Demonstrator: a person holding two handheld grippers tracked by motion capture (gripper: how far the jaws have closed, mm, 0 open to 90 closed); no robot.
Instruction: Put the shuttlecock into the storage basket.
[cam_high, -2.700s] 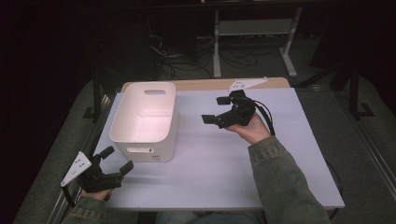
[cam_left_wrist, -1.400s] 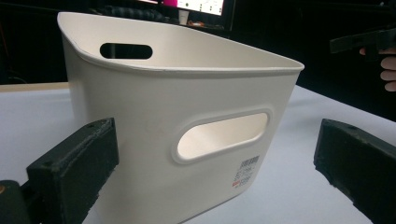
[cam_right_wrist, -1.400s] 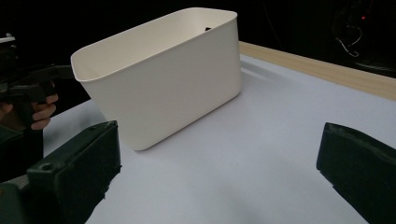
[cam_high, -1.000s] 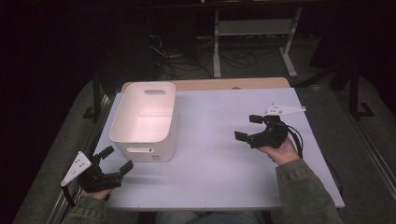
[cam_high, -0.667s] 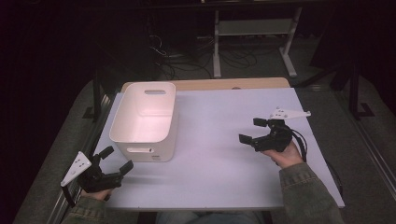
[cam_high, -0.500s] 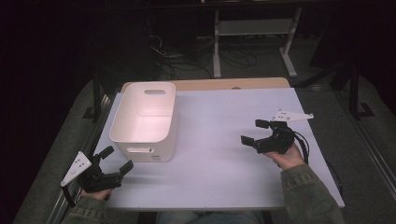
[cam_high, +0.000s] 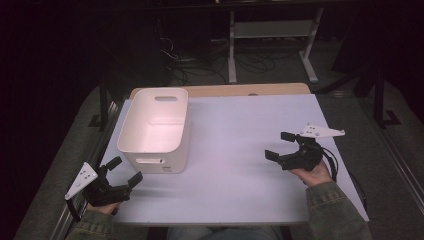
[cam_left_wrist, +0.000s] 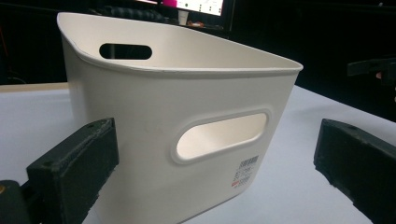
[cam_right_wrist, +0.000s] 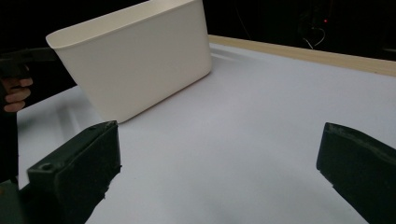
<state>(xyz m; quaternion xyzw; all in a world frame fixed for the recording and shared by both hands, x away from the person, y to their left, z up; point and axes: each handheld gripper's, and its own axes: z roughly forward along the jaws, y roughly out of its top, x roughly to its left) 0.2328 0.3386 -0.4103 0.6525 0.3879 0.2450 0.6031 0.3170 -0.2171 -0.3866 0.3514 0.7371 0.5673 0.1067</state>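
A white plastic bin (cam_high: 155, 131) with handle slots stands on the left part of the white table (cam_high: 235, 150); nothing lies inside it. My left gripper (cam_high: 125, 172) is open at the table's front left corner, just in front of the bin, with nothing between its jaws. In the left gripper view the bin (cam_left_wrist: 182, 126) stands close ahead with a barcode sticker (cam_left_wrist: 243, 171) on its near wall. My right gripper (cam_high: 280, 145) is open over the right side of the table, jaws pointing left toward the bin (cam_right_wrist: 135, 56), nothing held.
A wooden strip (cam_high: 250, 90) runs along the table's far edge. Behind the table stand a white metal stand (cam_high: 272, 40) and floor cables (cam_high: 195, 65) in the dark. The other hand (cam_right_wrist: 16, 93) with its gripper shows at the left of the right gripper view.
My right gripper has moved from beside the bin to the right and toward the near side of the table. The left gripper and the bin stay put.
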